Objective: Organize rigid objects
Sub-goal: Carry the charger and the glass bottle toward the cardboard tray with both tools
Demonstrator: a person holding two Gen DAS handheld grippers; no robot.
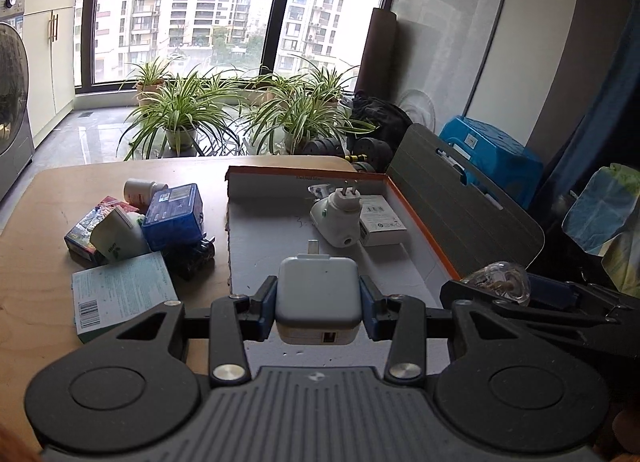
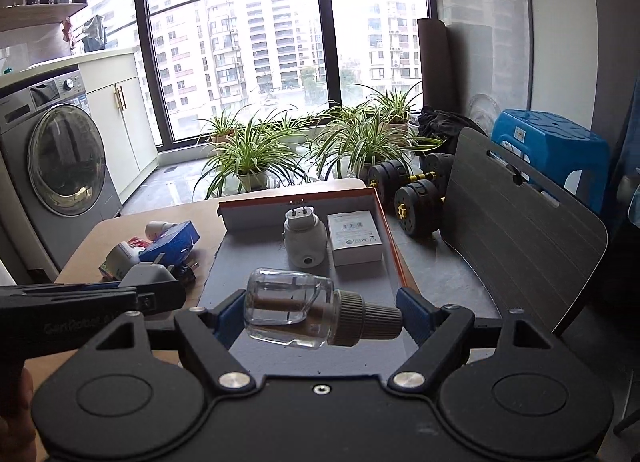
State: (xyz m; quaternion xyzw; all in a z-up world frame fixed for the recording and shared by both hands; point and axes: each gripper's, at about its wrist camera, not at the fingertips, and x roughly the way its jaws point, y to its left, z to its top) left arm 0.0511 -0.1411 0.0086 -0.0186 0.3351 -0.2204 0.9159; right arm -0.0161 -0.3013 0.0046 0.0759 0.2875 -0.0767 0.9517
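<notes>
My left gripper (image 1: pixel 318 302) is shut on a white USB charger block (image 1: pixel 318 294), held just above the near end of a shallow orange-rimmed box (image 1: pixel 304 173). My right gripper (image 2: pixel 320 314) is shut on a clear glass bottle (image 2: pixel 290 312) with a grey ribbed cap, gripped end to end and lying sideways over the same box (image 2: pixel 296 197). In the box sit a white plug-in device (image 1: pixel 336 217) and a small white carton (image 1: pixel 382 221). The left gripper's charger (image 2: pixel 148 274) shows at the left edge of the right wrist view.
On the wooden table (image 1: pixel 48 197) left of the box lies a pile: a blue box (image 1: pixel 174 213), a white bottle (image 1: pixel 142 187), a colourful box (image 1: pixel 86 234) and a pale green box (image 1: pixel 124 294). A grey chair back (image 2: pixel 520 229) stands at the right, with dumbbells (image 2: pixel 412 189) beyond.
</notes>
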